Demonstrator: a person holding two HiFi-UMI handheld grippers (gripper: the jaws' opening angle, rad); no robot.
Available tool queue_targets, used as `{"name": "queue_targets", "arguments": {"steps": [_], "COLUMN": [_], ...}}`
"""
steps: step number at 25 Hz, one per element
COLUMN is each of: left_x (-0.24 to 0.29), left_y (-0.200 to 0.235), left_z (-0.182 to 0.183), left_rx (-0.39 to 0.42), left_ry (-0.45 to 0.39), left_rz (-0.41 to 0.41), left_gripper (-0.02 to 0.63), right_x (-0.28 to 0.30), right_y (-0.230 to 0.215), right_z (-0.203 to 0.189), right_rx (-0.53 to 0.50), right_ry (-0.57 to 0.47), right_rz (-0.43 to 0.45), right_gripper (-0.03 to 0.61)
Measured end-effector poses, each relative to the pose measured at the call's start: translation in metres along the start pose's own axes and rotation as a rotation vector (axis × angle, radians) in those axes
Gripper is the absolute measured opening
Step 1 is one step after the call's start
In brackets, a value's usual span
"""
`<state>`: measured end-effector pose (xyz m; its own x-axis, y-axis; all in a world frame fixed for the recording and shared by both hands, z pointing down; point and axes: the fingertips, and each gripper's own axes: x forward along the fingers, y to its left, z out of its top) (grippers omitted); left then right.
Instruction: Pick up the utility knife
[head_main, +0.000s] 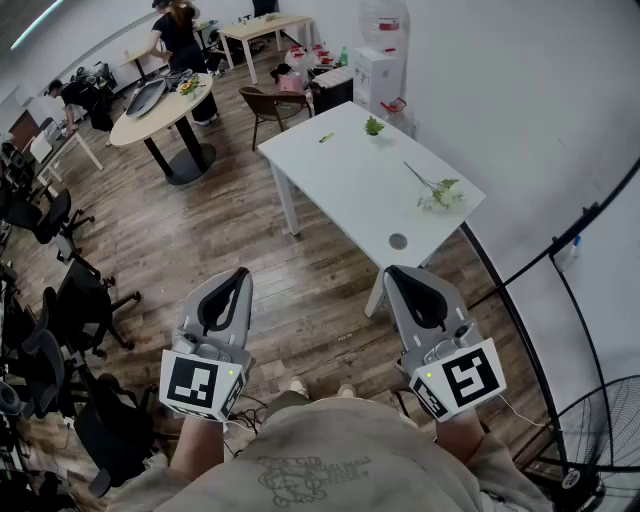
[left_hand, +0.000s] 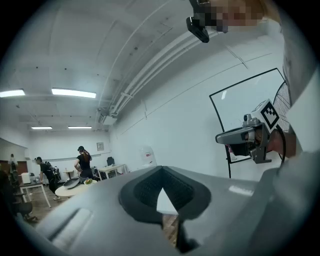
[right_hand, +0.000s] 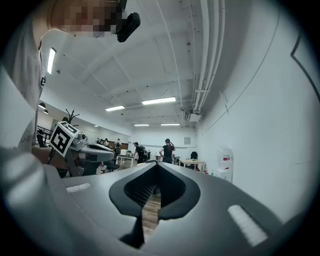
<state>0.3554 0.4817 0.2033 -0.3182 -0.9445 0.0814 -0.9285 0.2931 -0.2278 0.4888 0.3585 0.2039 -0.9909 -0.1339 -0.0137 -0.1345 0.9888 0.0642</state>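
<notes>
A white table (head_main: 340, 170) stands ahead of me on the wood floor. Near its far end lies a small yellowish object (head_main: 326, 137), too small to identify; no utility knife is clearly visible. My left gripper (head_main: 241, 272) (left_hand: 161, 168) is held low at waist height, well short of the table, its jaws shut with nothing between them. Level with it, my right gripper (head_main: 392, 270) (right_hand: 156, 164) is also shut and empty, its tip near the table's near corner. Each gripper view shows the other gripper out to the side.
On the table are a small green plant (head_main: 374, 126), a flower stem (head_main: 437, 192) and a round grey disc (head_main: 398, 241). A brown chair (head_main: 272, 105), a round table (head_main: 160, 105), office chairs (head_main: 60, 300) and a fan (head_main: 600, 440) stand around. People work at the back.
</notes>
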Motion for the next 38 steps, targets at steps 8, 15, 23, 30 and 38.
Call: {"name": "queue_targets", "arguments": {"steps": [8,15,23,30,38], "left_x": [0.014,0.028,0.040,0.046,0.074], "left_y": [-0.010,-0.025,-0.026,-0.011,0.035], "left_z": [-0.014,-0.011,-0.011,-0.023,-0.032], "left_rx": [0.001,-0.036,-0.031,-0.045,-0.051], "left_ry": [0.020,-0.013,-0.015,0.041,0.023], "left_rz": [0.001,-0.038,-0.021,0.020,0.062], "left_gripper": [0.000,0.000,0.000,0.195,0.195], "right_x": [-0.002,-0.007,0.005,0.026,0.077], "right_y": [-0.007,-0.023,-0.033,-0.032,-0.049], "right_z": [-0.021,-0.026,-0.033,-0.042,-0.056], "right_rx": [0.045,0.058,0.044,0.063,0.050], "right_ry": [0.021,0.034,0.042,0.039,0.083], "right_rz": [0.049,0.024,0.046,0.091,0.090], "right_gripper": [0.029,0.029,0.029,0.029,0.029]}}
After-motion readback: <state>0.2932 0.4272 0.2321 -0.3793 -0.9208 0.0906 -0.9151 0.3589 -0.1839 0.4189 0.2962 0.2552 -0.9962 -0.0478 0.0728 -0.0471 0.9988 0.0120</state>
